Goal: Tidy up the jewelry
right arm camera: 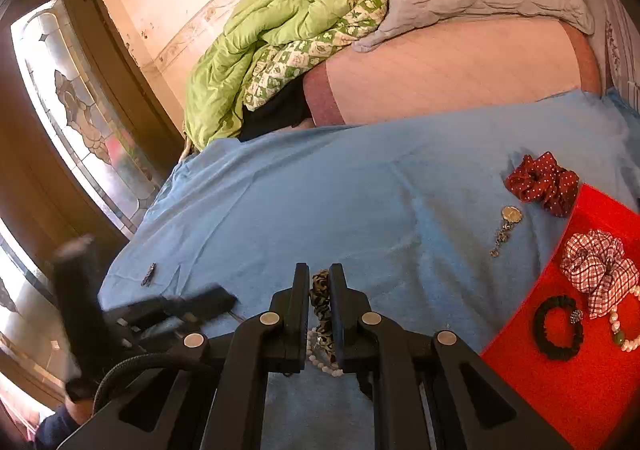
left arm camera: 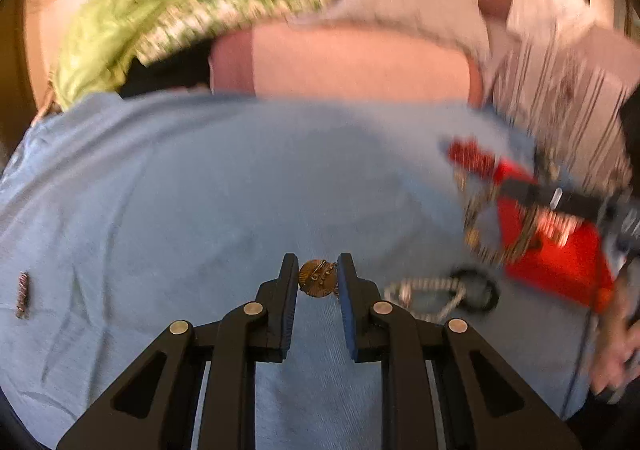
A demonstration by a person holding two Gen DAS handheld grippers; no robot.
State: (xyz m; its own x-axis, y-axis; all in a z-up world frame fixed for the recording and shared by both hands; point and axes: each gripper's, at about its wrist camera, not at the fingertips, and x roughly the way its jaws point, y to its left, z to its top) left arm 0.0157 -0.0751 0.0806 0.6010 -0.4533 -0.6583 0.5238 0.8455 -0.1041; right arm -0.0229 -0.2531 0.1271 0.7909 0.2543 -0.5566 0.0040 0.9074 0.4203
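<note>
On a bed, the blue sheet (right arm camera: 320, 190) is carrying the jewelry, and the red tray (right arm camera: 560, 390) lying on it serves as the landmark. The left gripper (left arm camera: 318, 277) is clamping its fingers (left arm camera: 289, 282) on a small round bronze medallion (left arm camera: 317, 277), holding it above the sheet, left of the tray. The right gripper (right arm camera: 319, 290) is clenching its fingers (right arm camera: 301, 298) on a leopard-print scrunchie (right arm camera: 322, 306), also left of the tray, with a white bead strand (right arm camera: 320, 360) lying under it on the sheet. Inside the tray a red-checked scrunchie (right arm camera: 598, 270), a black hair tie (right arm camera: 559, 328) and a pearl bracelet (right arm camera: 624, 326) are lying. Just beyond the tray's far corner a dark red dotted scrunchie (right arm camera: 542, 182) is resting, and beside the tray's left edge a gold pendant on a chain (right arm camera: 506, 228). Well to the left of the tray, a small dark clip (right arm camera: 148, 275) is lying alone.
</note>
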